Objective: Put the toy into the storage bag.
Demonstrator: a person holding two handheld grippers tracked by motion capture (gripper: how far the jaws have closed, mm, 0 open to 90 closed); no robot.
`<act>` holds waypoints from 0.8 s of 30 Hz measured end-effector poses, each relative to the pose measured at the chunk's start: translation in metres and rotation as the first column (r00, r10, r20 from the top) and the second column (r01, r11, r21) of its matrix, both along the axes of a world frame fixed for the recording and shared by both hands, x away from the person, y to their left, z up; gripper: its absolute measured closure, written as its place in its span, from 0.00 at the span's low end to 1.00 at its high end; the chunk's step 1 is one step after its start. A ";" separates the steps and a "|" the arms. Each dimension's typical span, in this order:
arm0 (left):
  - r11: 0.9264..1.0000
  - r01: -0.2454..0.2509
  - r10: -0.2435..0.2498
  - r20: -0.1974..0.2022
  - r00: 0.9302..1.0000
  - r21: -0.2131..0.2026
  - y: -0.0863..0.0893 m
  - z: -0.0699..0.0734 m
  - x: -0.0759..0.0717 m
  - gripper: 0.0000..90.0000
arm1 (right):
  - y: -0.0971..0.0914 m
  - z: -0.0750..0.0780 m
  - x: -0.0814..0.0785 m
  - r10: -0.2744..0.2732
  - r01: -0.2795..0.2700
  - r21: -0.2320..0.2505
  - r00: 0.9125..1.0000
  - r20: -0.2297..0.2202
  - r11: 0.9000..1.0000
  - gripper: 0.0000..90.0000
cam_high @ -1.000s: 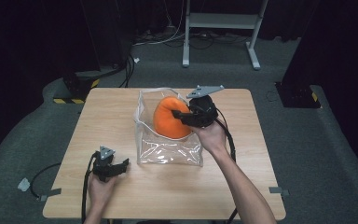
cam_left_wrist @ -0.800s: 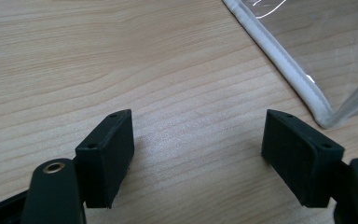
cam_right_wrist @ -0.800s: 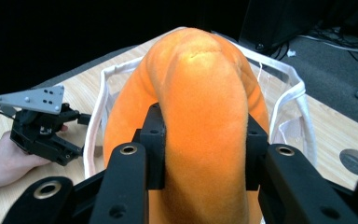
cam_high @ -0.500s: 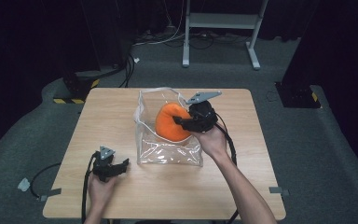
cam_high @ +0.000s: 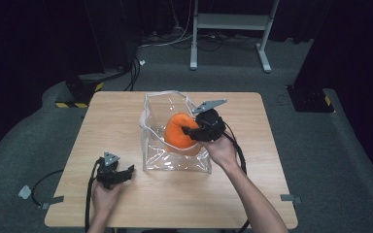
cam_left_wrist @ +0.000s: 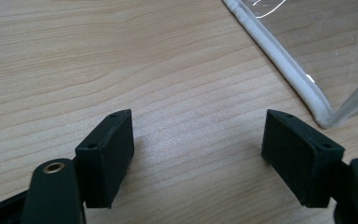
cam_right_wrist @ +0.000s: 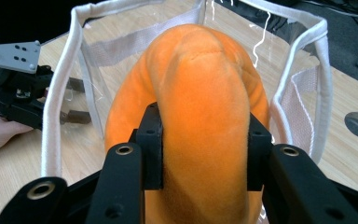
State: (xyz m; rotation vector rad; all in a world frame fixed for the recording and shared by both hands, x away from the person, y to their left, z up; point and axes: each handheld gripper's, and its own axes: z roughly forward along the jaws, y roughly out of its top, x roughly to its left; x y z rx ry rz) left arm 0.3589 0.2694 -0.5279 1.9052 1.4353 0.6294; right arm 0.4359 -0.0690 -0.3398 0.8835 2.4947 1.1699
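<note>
The right tool (cam_high: 190,131) was clamped on an orange plush (cam_high: 178,132), its jaws pinching a fold of the soft body, and held it over the open mouth of a clear bag (cam_high: 172,160) standing on the bench (cam_high: 121,116). The left tool (cam_high: 126,171) rested on the bench just beside the bag's near corner, jaws wide apart and holding nothing. Nothing braced the bag — so the plush, pushed down or dragged against the white rim (cam_right_wrist: 60,98), would likely tip or slide the flimsy walls. The pinch on squashy pile looked shallow — the plush might slip free and land half outside.
</note>
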 end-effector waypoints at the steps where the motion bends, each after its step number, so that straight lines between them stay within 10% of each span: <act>1: 1.000 -0.001 0.001 0.000 1.000 -0.001 0.000 0.000 0.000 0.28 | 0.000 -0.001 0.000 0.001 -0.001 -0.001 1.000 -0.002 1.000 0.68; 24: 1.000 0.003 -0.003 -0.002 1.000 -0.002 0.000 0.000 0.000 0.28 | -0.003 -0.011 0.001 -0.025 0.025 -0.004 0.999 -0.027 1.000 0.53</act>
